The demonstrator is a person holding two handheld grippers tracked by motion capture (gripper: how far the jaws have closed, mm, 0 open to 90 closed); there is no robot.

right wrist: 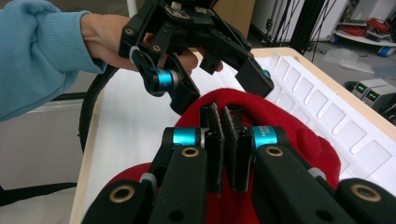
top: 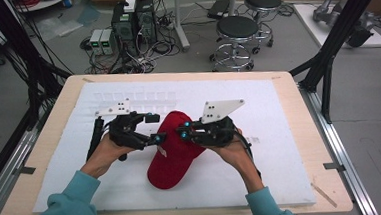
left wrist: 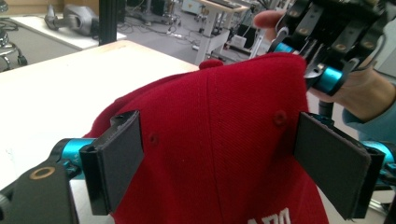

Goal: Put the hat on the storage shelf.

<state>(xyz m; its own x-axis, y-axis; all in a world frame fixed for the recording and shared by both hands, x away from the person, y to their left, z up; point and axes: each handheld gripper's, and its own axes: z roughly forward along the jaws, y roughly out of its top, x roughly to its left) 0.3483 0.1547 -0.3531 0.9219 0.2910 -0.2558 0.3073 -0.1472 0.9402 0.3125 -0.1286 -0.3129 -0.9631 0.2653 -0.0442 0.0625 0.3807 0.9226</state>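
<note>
On the white mat [top: 132,176] covering the bench [top: 54,126] lies a red cap [top: 174,156], midway between the two grippers. At its near side, the left gripper [left wrist: 217,158] has its jaws spread wide, one pad on either flank of the crown and neither pressing in. Opposite, the right gripper [right wrist: 224,140] has its jaws clenched on a fold of the cap's fabric.

Light-blue sleeves [top: 64,210]; black hand-held grippers, cyan joints.
</note>
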